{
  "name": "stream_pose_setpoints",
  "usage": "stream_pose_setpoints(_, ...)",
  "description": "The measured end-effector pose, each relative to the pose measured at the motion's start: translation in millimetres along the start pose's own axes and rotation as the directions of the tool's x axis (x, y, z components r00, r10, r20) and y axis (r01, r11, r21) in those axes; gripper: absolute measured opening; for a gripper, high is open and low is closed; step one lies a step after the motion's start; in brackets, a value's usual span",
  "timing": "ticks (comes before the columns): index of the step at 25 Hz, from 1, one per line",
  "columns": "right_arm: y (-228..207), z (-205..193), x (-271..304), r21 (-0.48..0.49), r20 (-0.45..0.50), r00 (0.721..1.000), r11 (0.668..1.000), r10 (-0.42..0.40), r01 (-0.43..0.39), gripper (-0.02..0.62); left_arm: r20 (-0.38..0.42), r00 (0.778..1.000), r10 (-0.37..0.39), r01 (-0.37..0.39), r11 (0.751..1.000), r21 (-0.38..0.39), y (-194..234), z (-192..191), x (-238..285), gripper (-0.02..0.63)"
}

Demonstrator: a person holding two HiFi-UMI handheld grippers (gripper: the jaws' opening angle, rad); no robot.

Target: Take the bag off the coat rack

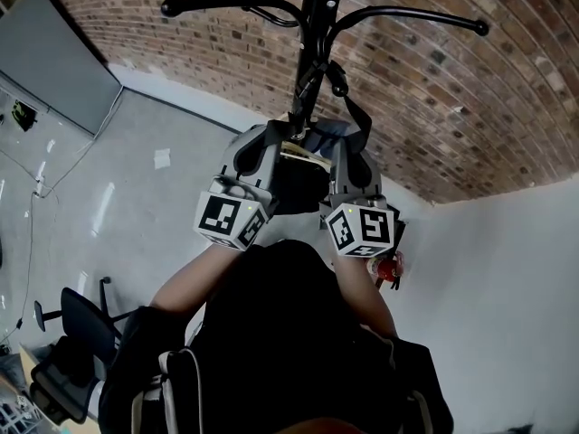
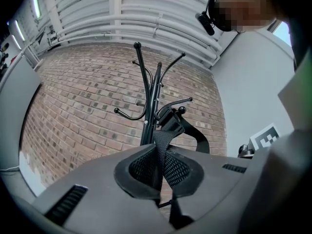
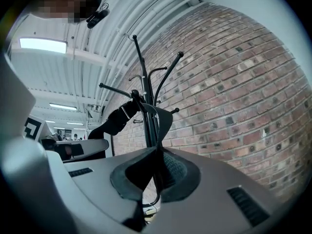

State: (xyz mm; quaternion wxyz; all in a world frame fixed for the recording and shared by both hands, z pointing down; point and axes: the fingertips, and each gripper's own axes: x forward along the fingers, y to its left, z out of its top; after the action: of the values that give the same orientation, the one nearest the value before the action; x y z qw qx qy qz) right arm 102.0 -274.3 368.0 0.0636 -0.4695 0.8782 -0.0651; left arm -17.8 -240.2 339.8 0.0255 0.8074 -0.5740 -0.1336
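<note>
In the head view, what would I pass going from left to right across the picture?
Office chair → left gripper → coat rack's pole → right gripper → white wall.

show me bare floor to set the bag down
Bare grey floor left of the coat rack, between the brick wall and the office chair. Crowded at the rack, where left gripper and right gripper clamp the strap.

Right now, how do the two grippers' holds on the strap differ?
The left gripper clamps narrow woven webbing of the bag strap; the right gripper clamps a broader, smoother stretch. The left gripper is left of the coat rack, the right gripper right of it. Both are shut.
</note>
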Motion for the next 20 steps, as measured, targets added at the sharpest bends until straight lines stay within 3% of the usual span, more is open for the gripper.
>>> stream_pose_setpoints(11,12,42,-17,0.073,0.115,0.993,0.997,-0.002,-0.006,0.021,0.037,0.999,-0.031,0.032,0.999,-0.037,-10,44,-11,0.020)
stream_pose_setpoints(20,19,73,-43,0.062,0.196,0.979,0.997,-0.051,0.040,0.021,0.076,0.994,-0.081,0.084,0.995,-0.044,-21,72,-29,0.020)
